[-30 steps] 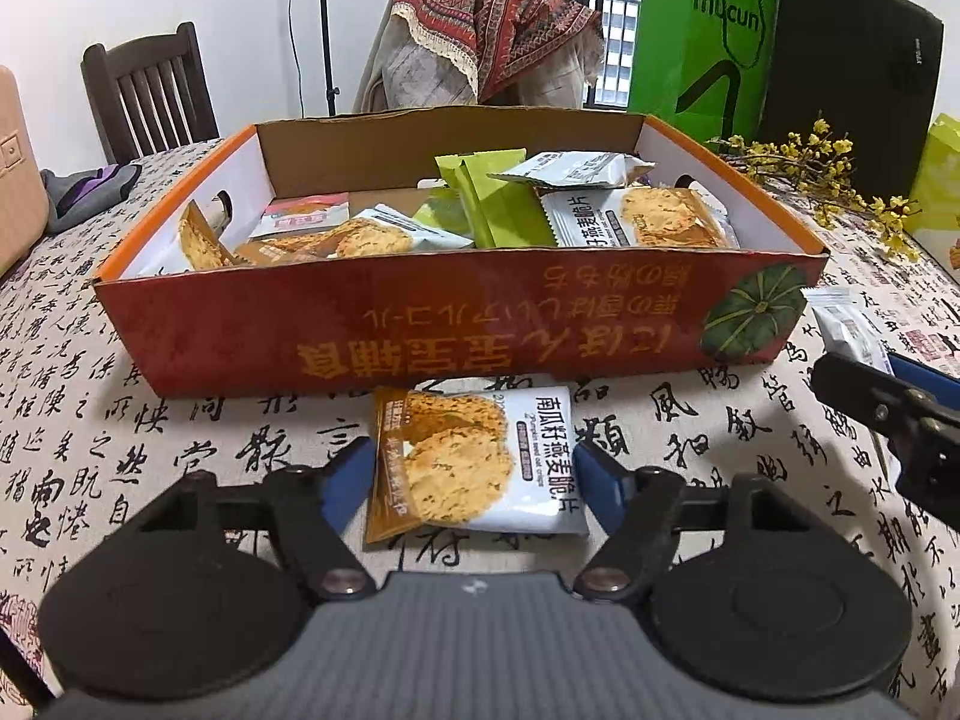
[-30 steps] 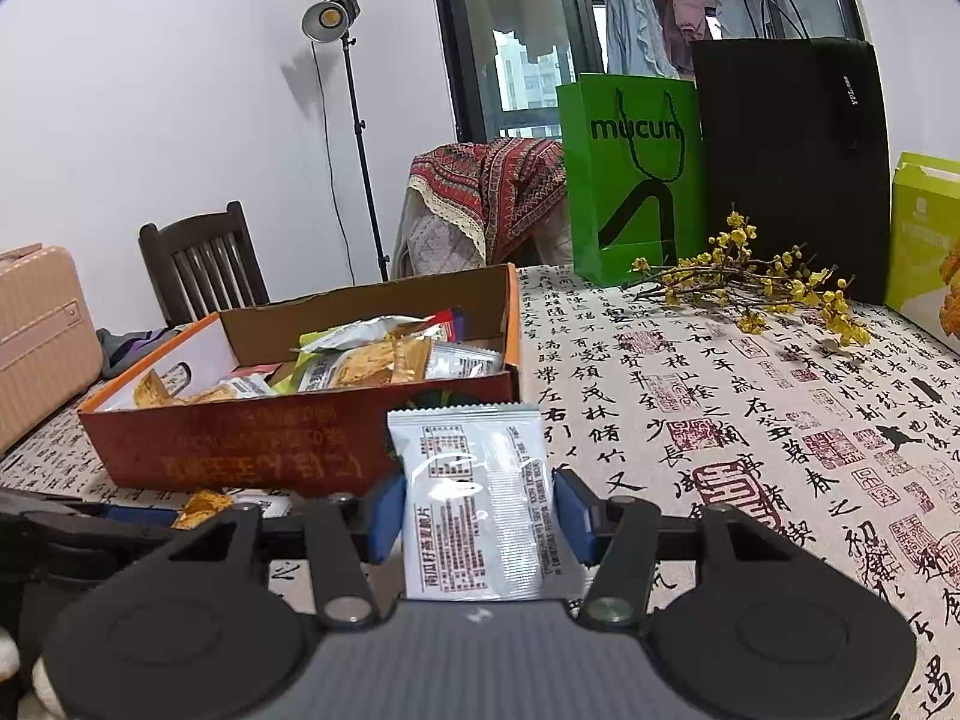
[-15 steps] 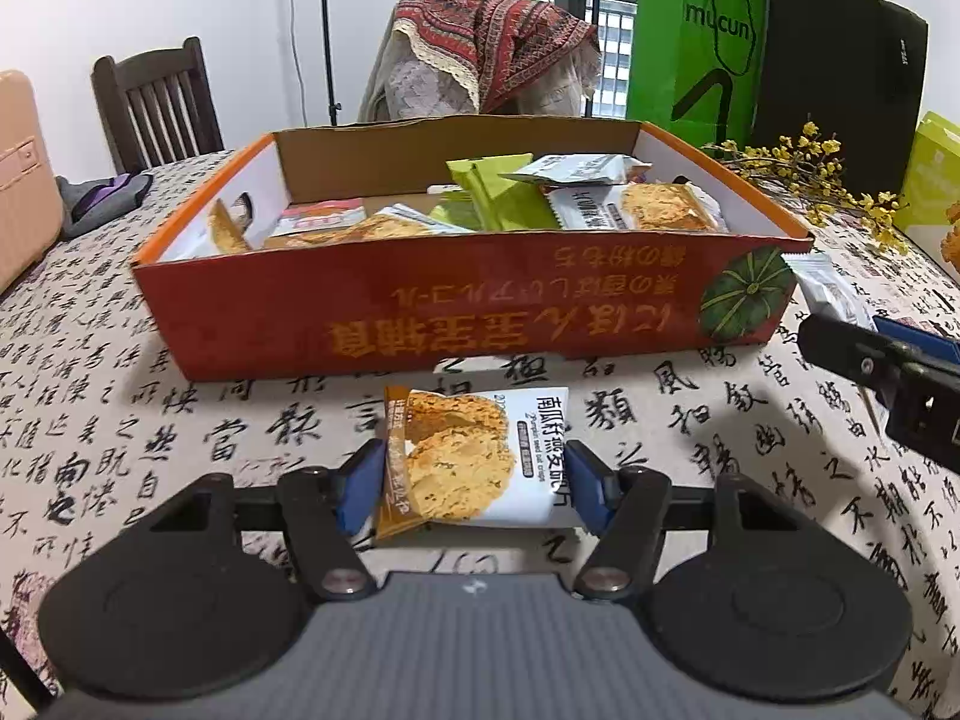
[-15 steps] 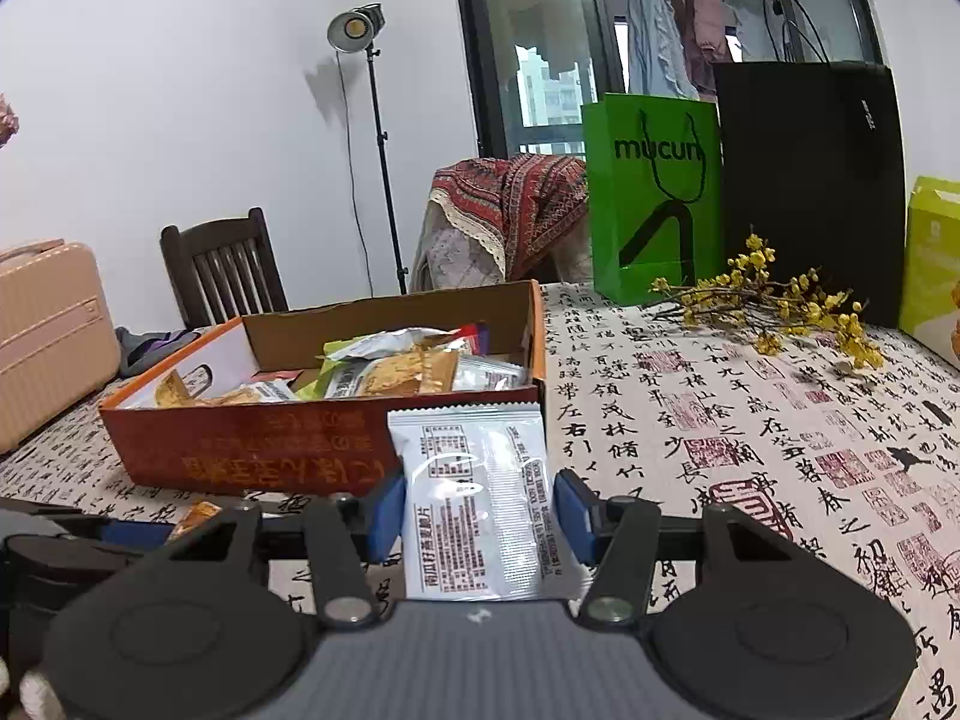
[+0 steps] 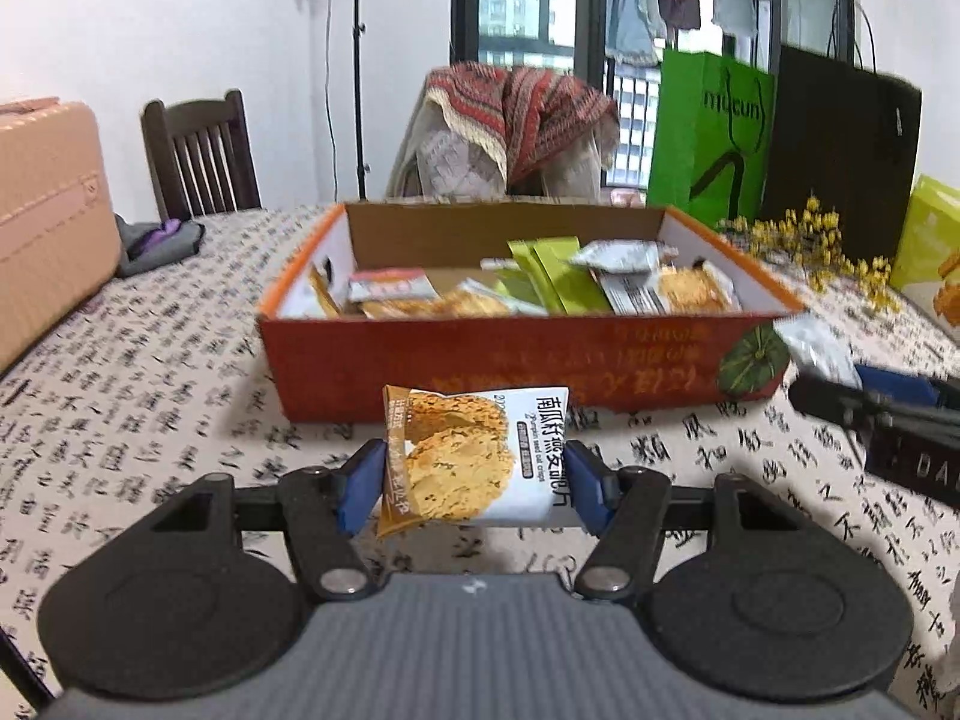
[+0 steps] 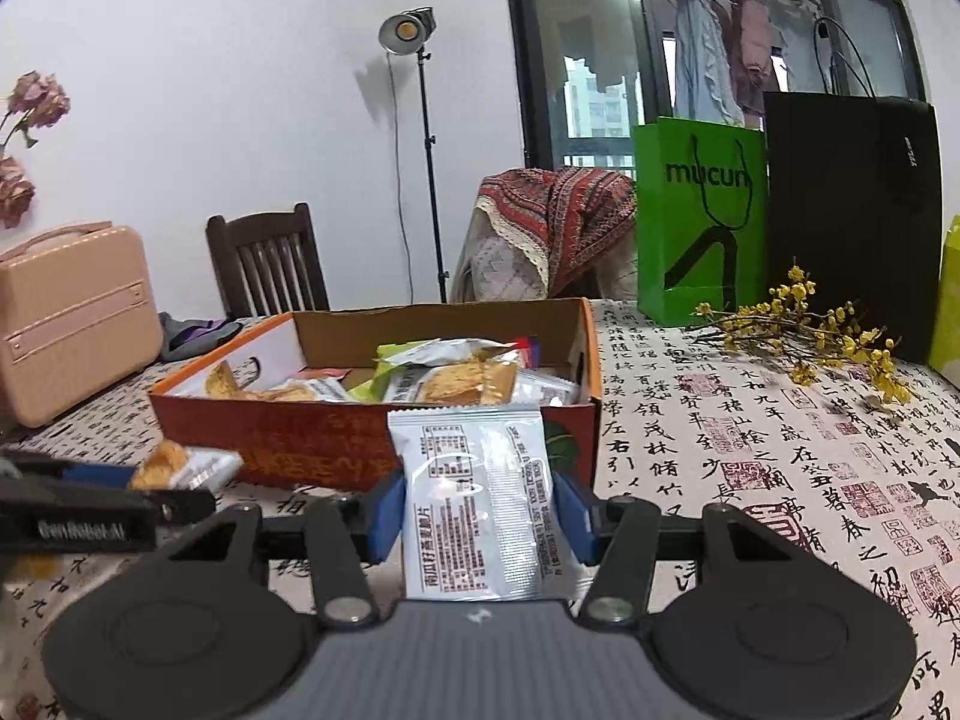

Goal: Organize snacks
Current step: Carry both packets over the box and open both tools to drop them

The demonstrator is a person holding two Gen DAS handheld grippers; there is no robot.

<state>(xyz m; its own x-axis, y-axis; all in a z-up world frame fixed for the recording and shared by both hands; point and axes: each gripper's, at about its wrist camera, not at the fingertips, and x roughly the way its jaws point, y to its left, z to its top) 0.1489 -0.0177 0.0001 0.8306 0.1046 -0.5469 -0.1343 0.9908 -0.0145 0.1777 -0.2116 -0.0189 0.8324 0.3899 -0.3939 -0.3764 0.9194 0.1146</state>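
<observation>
Two packets held: our left gripper (image 5: 474,483) pinches a cracker packet (image 5: 474,459), right gripper (image 6: 477,510) a silver packet (image 6: 477,498); either could catch the box (image 5: 480,360) wall and slip.

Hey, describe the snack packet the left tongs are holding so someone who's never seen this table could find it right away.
Find the orange cardboard box of snacks on the calligraphy-print tablecloth. Just in front of its near wall, the left tongs pinch a cookie packet off the cloth. Its front shows golden round cookies, while the packet in the right tongs shows its plain silver printed back.
</observation>
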